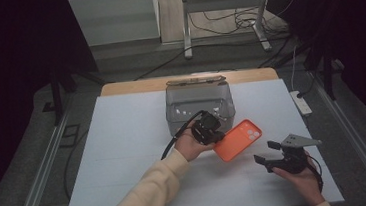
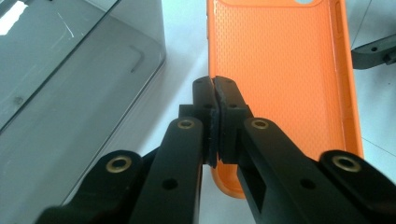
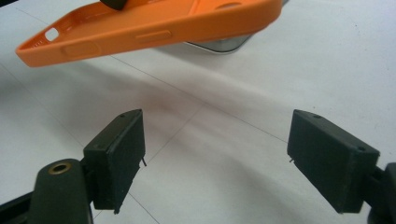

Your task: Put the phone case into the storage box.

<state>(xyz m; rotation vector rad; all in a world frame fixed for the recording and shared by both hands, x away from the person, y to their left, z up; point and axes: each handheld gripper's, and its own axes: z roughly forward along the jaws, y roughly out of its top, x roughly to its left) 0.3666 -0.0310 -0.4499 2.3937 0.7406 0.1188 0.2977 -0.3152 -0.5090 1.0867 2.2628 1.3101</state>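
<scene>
The left gripper [image 1: 214,132] clamps the near edge of an orange phone case [image 1: 238,139], holding it off the table [image 1: 125,153] beside the grey bin [image 1: 199,103]. The right gripper [image 1: 274,156], jaws wide, waits just right of the case's camera end.

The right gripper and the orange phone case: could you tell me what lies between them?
Nothing but bare white table. The right gripper view shows it between the open right gripper and the phone case held up by the left gripper.
</scene>
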